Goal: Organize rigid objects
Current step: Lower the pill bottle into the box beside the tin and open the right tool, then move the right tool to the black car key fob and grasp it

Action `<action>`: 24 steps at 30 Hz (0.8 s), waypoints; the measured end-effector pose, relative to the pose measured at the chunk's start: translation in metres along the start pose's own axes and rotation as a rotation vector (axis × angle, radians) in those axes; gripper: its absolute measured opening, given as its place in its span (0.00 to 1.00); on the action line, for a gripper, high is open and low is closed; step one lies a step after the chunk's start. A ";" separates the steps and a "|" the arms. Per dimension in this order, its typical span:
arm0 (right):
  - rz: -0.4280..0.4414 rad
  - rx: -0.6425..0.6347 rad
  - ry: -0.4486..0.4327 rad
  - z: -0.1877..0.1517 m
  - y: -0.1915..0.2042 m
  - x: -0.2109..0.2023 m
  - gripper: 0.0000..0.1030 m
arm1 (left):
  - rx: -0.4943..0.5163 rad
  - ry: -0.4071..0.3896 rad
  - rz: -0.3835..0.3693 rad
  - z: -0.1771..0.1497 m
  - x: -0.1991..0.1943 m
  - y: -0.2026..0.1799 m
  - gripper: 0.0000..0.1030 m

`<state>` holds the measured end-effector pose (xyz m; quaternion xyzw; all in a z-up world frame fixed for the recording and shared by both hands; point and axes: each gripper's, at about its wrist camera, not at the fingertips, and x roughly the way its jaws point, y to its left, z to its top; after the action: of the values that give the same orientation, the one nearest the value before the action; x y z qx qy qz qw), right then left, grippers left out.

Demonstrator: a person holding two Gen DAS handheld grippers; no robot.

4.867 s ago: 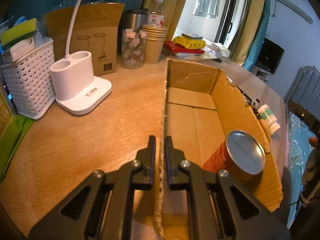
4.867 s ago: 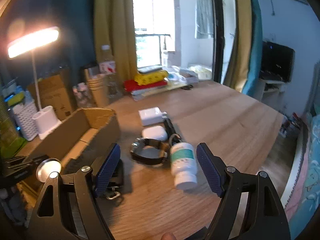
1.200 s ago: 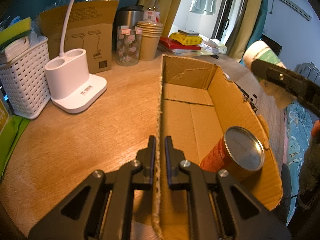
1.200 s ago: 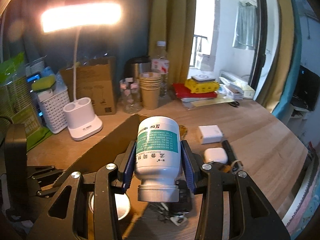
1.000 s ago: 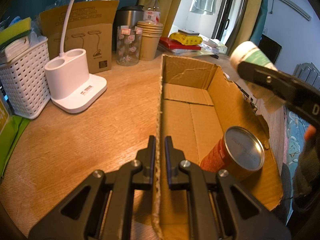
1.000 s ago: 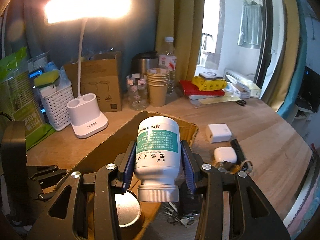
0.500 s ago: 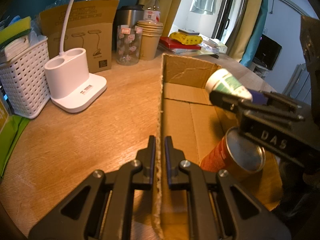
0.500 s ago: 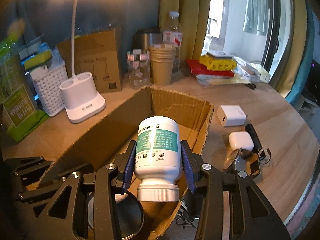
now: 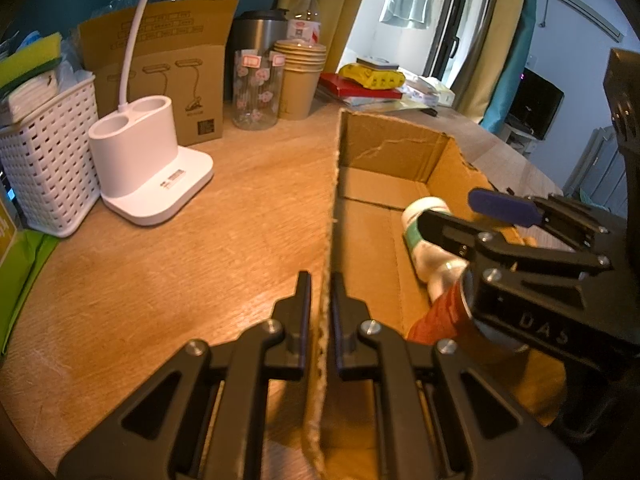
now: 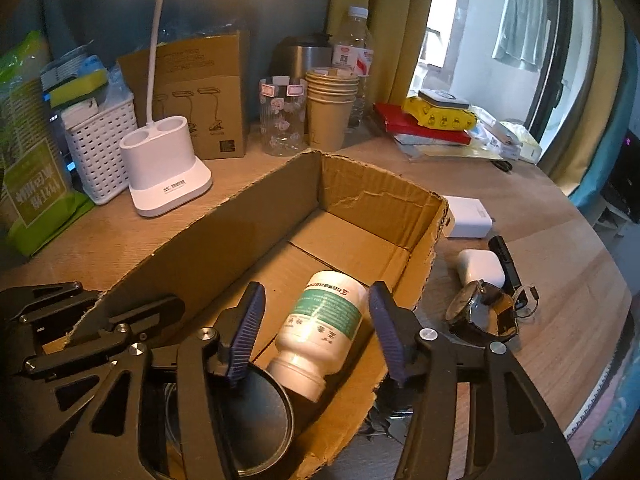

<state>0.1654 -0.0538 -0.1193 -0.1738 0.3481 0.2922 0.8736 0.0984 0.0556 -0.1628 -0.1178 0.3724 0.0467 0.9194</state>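
An open cardboard box (image 10: 372,208) lies on the wooden table. My left gripper (image 9: 320,292) is shut on the box's left wall (image 9: 330,240). My right gripper (image 10: 316,320) is open above the box. A white pill bottle with a green label (image 10: 320,324) lies on the box floor between its fingers, apart from both pads. It also shows in the left wrist view (image 9: 424,236). A red can with a silver lid (image 10: 256,416) stands in the box's near corner, against the bottle's cap.
Right of the box lie a white charger (image 10: 466,216), a white earbud case (image 10: 480,266), a watch (image 10: 480,312) and a black stick. A white lamp base (image 9: 148,168), white basket (image 9: 44,152), paper cups (image 9: 300,76) and jar (image 9: 256,92) stand behind.
My right gripper carried the pill bottle down into the box and opened. The bottle now lies on the box floor. My left gripper kept its hold on the box wall.
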 end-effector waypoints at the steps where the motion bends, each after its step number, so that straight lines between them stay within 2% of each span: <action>1: 0.001 0.004 -0.006 0.000 -0.001 -0.002 0.56 | 0.000 0.000 0.000 0.000 0.000 0.000 0.09; 11: -0.009 0.051 -0.056 0.004 -0.016 -0.021 0.63 | 0.000 0.001 -0.001 0.000 -0.001 0.000 0.09; 24: -0.070 0.158 -0.163 0.005 -0.056 -0.057 0.65 | 0.000 0.002 -0.001 0.000 -0.001 0.000 0.09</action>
<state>0.1700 -0.1168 -0.0703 -0.0923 0.2918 0.2464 0.9196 0.0980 0.0560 -0.1620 -0.1182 0.3732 0.0460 0.9191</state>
